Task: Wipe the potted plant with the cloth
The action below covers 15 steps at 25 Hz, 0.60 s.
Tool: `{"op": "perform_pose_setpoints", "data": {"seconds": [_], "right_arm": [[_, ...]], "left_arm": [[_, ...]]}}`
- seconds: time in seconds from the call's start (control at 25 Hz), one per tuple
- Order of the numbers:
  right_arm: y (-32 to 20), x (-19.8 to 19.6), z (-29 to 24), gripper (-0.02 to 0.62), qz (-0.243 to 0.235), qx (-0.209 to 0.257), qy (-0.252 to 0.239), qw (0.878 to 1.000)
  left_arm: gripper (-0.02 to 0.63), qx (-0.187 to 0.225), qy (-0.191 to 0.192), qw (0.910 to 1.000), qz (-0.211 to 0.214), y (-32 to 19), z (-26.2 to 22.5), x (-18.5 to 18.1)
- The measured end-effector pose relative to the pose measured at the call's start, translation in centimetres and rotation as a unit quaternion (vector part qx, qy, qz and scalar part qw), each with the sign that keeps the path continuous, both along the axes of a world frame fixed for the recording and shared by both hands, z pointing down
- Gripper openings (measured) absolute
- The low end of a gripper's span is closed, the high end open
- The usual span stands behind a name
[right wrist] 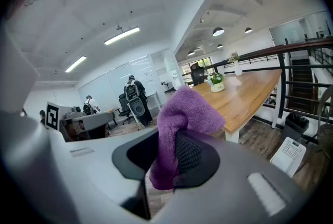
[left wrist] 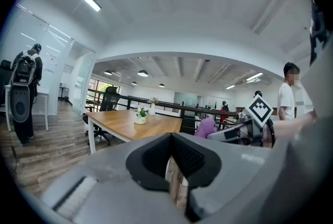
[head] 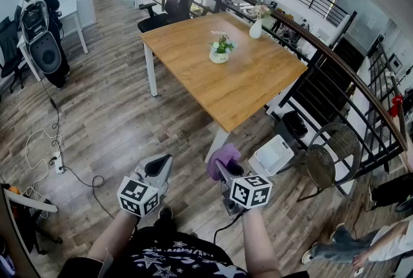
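A small potted plant (head: 220, 49) in a white pot stands near the middle of a wooden table (head: 251, 86), far ahead of me; it also shows small as the potted plant (left wrist: 140, 114) and the potted plant (right wrist: 216, 82). My right gripper (head: 219, 169) is shut on a purple cloth (head: 222, 158), which bulges out above the jaws as the purple cloth (right wrist: 182, 124). My left gripper (head: 162, 164) is shut with nothing in it, level with the right one. Both are held over the wooden floor, short of the table's near corner.
A white vase with flowers (head: 257, 26) stands at the table's far edge and an office chair (head: 173, 2) behind it. A black railing (head: 335, 64) runs along the right. A white box (head: 274, 154) and a wire chair (head: 332, 154) sit by the table's near corner. A person with a backpack (head: 40, 28) stands at left, cables (head: 55, 154) on the floor.
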State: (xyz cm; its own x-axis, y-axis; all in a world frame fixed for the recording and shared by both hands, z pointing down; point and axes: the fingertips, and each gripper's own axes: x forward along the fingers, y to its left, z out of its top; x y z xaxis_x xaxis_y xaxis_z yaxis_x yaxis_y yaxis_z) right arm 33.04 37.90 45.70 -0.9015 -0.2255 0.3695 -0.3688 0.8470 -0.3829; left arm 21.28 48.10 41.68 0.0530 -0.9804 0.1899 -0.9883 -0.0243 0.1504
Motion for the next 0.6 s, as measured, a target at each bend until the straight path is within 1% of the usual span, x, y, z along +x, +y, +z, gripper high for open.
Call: {"op": "perform_pose_setpoints", "data": {"seconds": [0.32,0.6], "right_arm": [[-0.5,-1.7,1.1,0.083,0.002,-0.005,0.008,1.000],[-1.8,-3.5,1.9,0.082,0.020,-0.008,0.023,1.000]], "left_arm": [[0.002,-0.012,0.006,0.9999,0.000,-0.5,1.3,-1.9],[0.002,-0.022,0.014,0.9996,0.013,-1.7,2.5,-4.0]]}}
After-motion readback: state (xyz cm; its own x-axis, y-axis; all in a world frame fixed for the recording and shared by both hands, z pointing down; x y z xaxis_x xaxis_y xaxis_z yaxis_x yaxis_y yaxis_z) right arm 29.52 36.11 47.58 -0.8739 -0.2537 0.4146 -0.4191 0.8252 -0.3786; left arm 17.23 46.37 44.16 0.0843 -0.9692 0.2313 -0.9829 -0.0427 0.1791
